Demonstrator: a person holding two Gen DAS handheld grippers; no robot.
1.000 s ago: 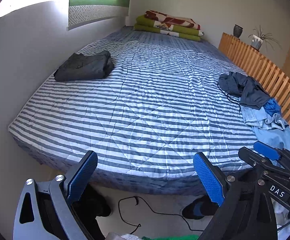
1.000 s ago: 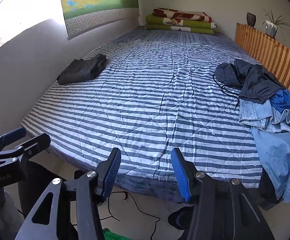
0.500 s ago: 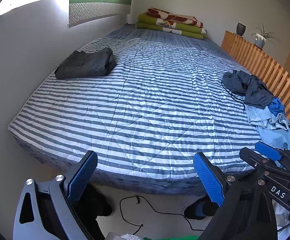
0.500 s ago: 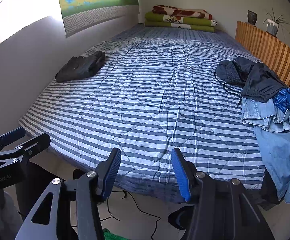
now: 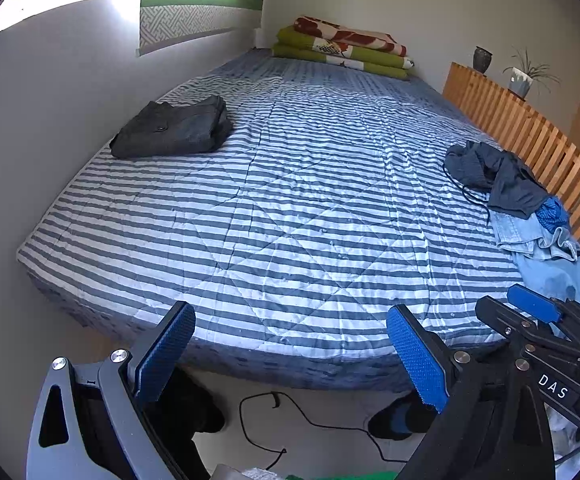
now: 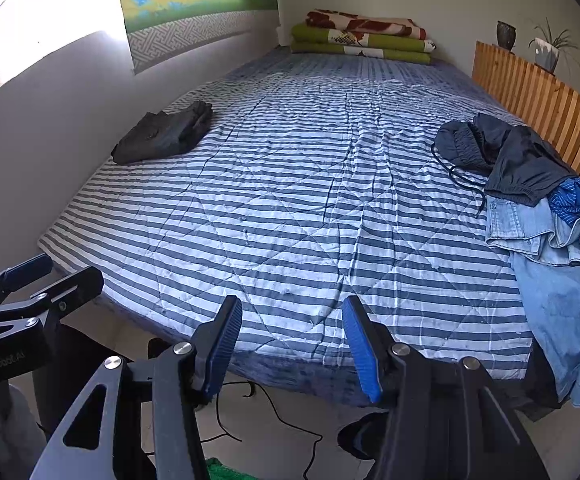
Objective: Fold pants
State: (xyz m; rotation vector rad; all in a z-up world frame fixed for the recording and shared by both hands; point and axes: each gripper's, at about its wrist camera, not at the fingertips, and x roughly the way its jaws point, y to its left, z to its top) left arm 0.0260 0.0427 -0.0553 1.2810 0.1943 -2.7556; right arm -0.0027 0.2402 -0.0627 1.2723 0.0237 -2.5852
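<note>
Blue-padded jaws of the left gripper (image 5: 290,356) stand wide apart and empty over the bed's near edge, while the right gripper (image 6: 292,344) beside it holds its jaws narrower, also with nothing between them. A black cable (image 5: 310,424) trails across the floor below. On the striped quilt (image 5: 290,208), unfolded pants lie heaped at the right: light denim jeans (image 6: 562,280) nearest, dark drawstring pants (image 6: 506,156) behind them, next to a wooden slatted rail (image 6: 538,100). One folded dark pair (image 5: 173,128) rests near the left wall. Folded blankets (image 6: 362,38) are stacked at the far end.
</note>
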